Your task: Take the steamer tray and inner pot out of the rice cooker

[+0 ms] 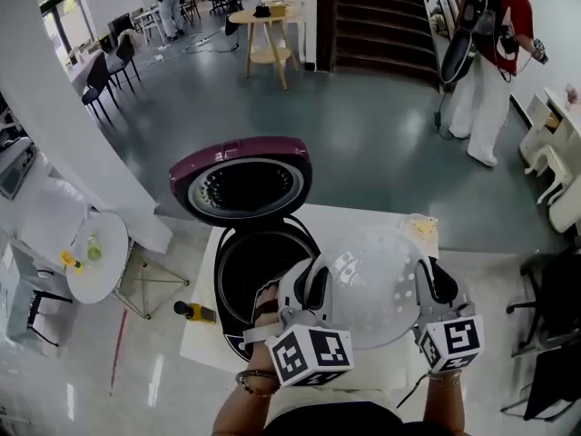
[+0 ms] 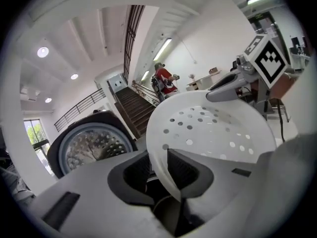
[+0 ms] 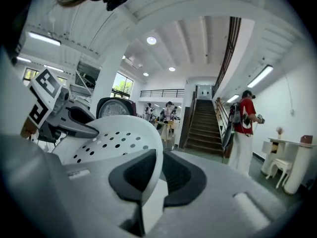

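**A:** Which step was in hand?

**B:** The first. The steamer tray was out of the rice cooker and held in the air over the tabletop, just right of the cooker's mouth. The left tongs were clamped on its left rim and the right tongs on its right rim. Each had the thin white wall pinched between its pads.

**A:** And the next move?

**B:** I judged it called for setting the tray on bare tabletop right of the cooker, then letting go with both. After that came the inner pot, though I couldn't tell it from the dark cavity.

**A:** Anything in the way?

**B:** The raised lid stood at the cooker's far side. A yellowish scrap lay at the far right corner, near the likely landing spot. A yellow-and-black tool sat by the left edge. A person in red stood well apart.
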The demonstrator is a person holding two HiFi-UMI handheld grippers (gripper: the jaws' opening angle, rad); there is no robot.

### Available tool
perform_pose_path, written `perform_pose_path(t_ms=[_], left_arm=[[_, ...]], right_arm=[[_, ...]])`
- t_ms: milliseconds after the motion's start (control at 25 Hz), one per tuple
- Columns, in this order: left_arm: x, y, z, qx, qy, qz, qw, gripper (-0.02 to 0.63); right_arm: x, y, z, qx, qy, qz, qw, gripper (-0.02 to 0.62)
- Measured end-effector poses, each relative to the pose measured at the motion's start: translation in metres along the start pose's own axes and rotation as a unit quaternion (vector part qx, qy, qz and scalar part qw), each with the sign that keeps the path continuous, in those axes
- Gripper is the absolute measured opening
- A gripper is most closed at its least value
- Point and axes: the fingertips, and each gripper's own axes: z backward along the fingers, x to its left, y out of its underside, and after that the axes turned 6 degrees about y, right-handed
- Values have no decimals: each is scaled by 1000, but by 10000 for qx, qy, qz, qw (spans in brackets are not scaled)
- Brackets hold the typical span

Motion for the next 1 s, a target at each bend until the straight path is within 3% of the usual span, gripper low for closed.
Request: perform_pose_path(t_ms=[240,520,720,880,1000], left_arm=[[-93,-40,-39,49,690,-204,9974,103],[-177,-34,-78,633,1093,-425,9911,113],[-216,2,-104,1115,1336,-210,9845,118],[-242,48,-123,1504,1602,344,9750,120],[-258,84,-128,1777,1524,686,9698,120]], right_arm=[[-87,53,41,387,124,-648,9971,37],[-137,130,66,1154,400,-914,9883,37],[-143,183,60,1809,-22,-1025,9781,35],[-129,233,45,2307,-408,-1066,9663,32],[-116,261,39,2543,-650,-858,9611,34]])
